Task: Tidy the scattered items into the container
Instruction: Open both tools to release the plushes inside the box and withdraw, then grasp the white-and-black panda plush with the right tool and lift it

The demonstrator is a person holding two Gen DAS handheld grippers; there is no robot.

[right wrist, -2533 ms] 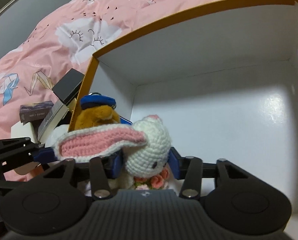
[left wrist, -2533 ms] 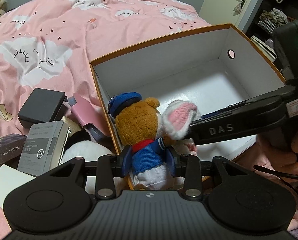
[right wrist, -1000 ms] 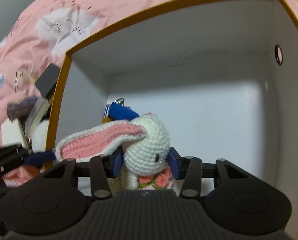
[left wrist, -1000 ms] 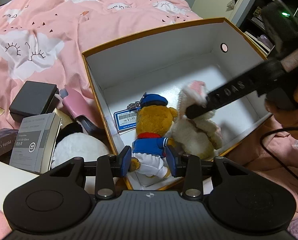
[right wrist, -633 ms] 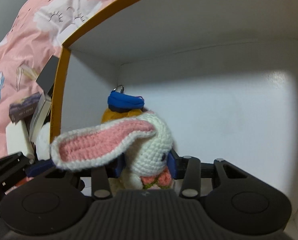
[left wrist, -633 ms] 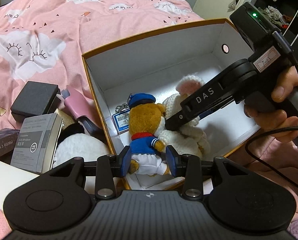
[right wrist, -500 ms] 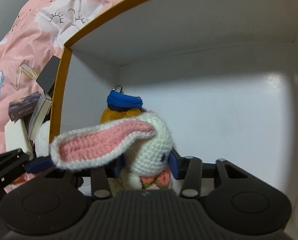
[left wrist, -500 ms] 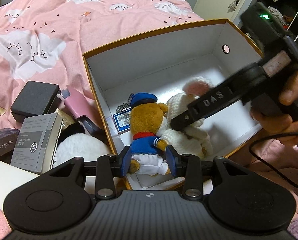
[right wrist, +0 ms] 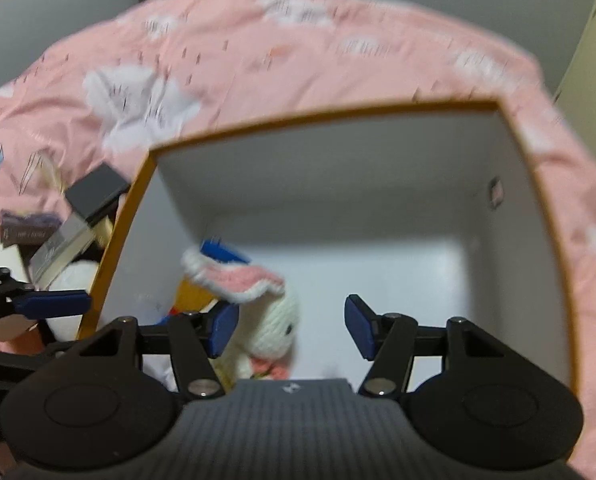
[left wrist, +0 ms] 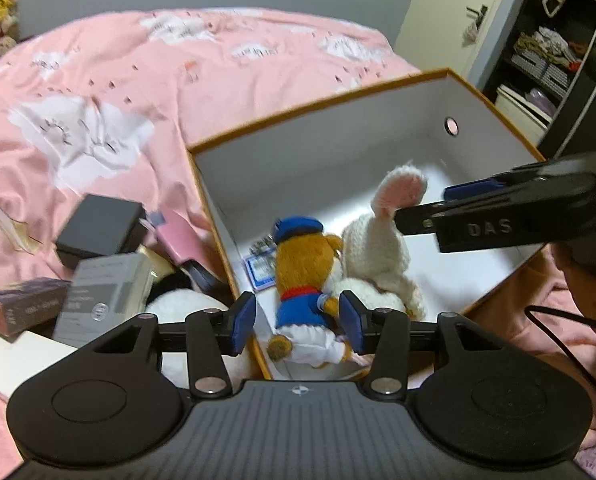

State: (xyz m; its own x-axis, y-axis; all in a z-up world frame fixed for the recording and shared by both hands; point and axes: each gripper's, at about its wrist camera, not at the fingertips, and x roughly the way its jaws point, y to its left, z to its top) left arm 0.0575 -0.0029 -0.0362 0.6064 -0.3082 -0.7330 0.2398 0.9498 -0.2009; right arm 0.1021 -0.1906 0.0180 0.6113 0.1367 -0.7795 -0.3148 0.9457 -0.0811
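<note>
Both grippers have let go since the earlier frames: then each was clamped on a soft toy over the box, now both toys lie inside it. Left gripper (left wrist: 297,322): jaws have just been opening; the blue pads stand clear on either side of the bear in sailor dress (left wrist: 304,280), no contact visible. Right gripper (right wrist: 289,330): jaws have just been opening as well and now stand wide; the crochet rabbit (right wrist: 271,326) sits just beside its left pad, with the right pad well clear of it. Right wrist view is motion-blurred.

Positions relative to the orange-rimmed box (left wrist: 338,148):
- Bear: inside, on the floor near the box's left wall, blue cap toward the far wall.
- Rabbit: inside, touching the bear on its right; 1 pink-lined ear stands up.
- Blue-and-white tag (left wrist: 259,270): inside, on the floor, between the bear and the left wall.
- Right gripper, seen from the left wrist view: above the box's right part, tips close to the rabbit's ear.

Outside the box, just left of its left wall, on the pink bedspread (left wrist: 137,80): black box (left wrist: 101,230), pink case (left wrist: 181,240), grey carton (left wrist: 105,296), dark card pack (left wrist: 17,312), white plush (left wrist: 185,308). All 5 are clustered together.
</note>
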